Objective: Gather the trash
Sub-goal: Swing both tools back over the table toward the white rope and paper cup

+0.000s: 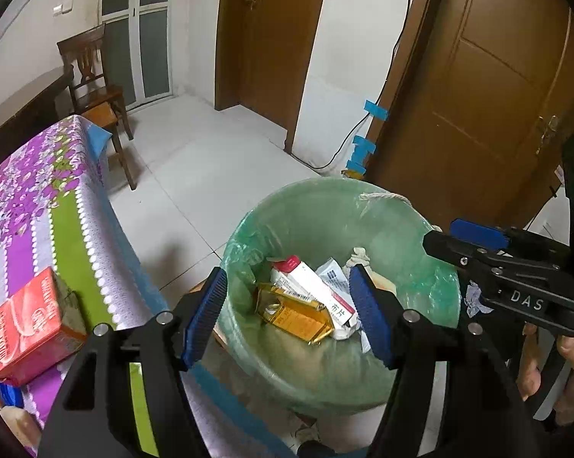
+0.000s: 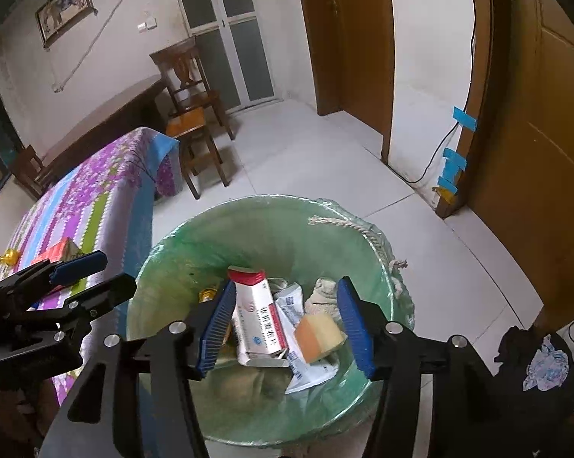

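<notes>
Trash fills the bottom of a bin (image 1: 248, 229) lined with a green bag, standing on the tiled floor just beside the bench (image 1: 73, 229). Going left to right: a red box (image 1: 27, 324) sits on the bench's flowered cloth, with a small yellow wrapper (image 2: 9, 255) farther along it. In the bin lie a gold packet (image 1: 294, 318), a red-and-white carton (image 2: 254, 316), a white sachet (image 2: 306, 374), an orange-and-yellow sponge (image 2: 319, 336) and a crumpled cloth (image 2: 323, 294). The left tongs (image 1: 287, 313) hang over the bin's near-left rim, spread wide and holding nothing. The right tongs (image 2: 285, 328) hang over the bin's middle, equally wide apart and empty, the sponge beneath them near the right finger. Behind stand a wooden chair (image 2: 191, 76) and brown doors (image 1: 496, 76), with blue tape (image 1: 363, 149) on the wall between.
</notes>
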Demonstrator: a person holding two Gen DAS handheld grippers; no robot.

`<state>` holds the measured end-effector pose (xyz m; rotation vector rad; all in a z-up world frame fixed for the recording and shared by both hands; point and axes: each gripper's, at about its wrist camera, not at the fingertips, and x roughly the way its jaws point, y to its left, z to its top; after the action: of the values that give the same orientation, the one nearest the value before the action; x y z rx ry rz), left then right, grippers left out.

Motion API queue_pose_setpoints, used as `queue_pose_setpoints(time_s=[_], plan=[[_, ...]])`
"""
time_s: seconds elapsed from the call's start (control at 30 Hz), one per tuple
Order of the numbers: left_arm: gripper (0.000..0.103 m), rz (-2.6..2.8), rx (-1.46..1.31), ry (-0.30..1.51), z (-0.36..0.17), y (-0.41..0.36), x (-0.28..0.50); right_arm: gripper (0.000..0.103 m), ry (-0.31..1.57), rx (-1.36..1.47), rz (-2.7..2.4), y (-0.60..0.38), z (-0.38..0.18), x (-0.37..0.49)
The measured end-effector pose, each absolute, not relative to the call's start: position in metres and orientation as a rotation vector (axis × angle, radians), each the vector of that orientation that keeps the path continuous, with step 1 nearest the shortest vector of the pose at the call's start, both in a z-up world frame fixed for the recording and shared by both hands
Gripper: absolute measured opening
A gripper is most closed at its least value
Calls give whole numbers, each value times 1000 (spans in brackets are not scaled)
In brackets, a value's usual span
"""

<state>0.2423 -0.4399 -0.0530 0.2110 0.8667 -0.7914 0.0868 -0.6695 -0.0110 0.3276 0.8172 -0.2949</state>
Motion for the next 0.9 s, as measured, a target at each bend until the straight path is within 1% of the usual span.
queue_pose_setpoints(time_s=[0.13, 0.17, 0.2, 0.3, 0.47, 0.7, 0.9], plan=[[64, -799, 202, 854, -45, -416, 235, 59, 760, 314, -238, -639, 3, 74], [67, -798, 202, 846, -42, -408, 232, 60, 749, 307, -220, -630, 6, 72], [68, -792, 206, 839, -40, -399, 228, 61, 738, 300, -200, -619, 9, 70], [68, -794, 208, 822, -33, -374, 221, 65, 710, 273, -125, -581, 15, 67], [68, -755, 180, 800, -18, -315, 218, 67, 691, 248, -4, -512, 17, 68], [68, -625, 138, 788, -5, -199, 240, 68, 700, 213, 127, -433, 18, 80], [68, -422, 25, 817, 4, -71, 296, 69, 735, 175, 200, -383, 15, 96]])
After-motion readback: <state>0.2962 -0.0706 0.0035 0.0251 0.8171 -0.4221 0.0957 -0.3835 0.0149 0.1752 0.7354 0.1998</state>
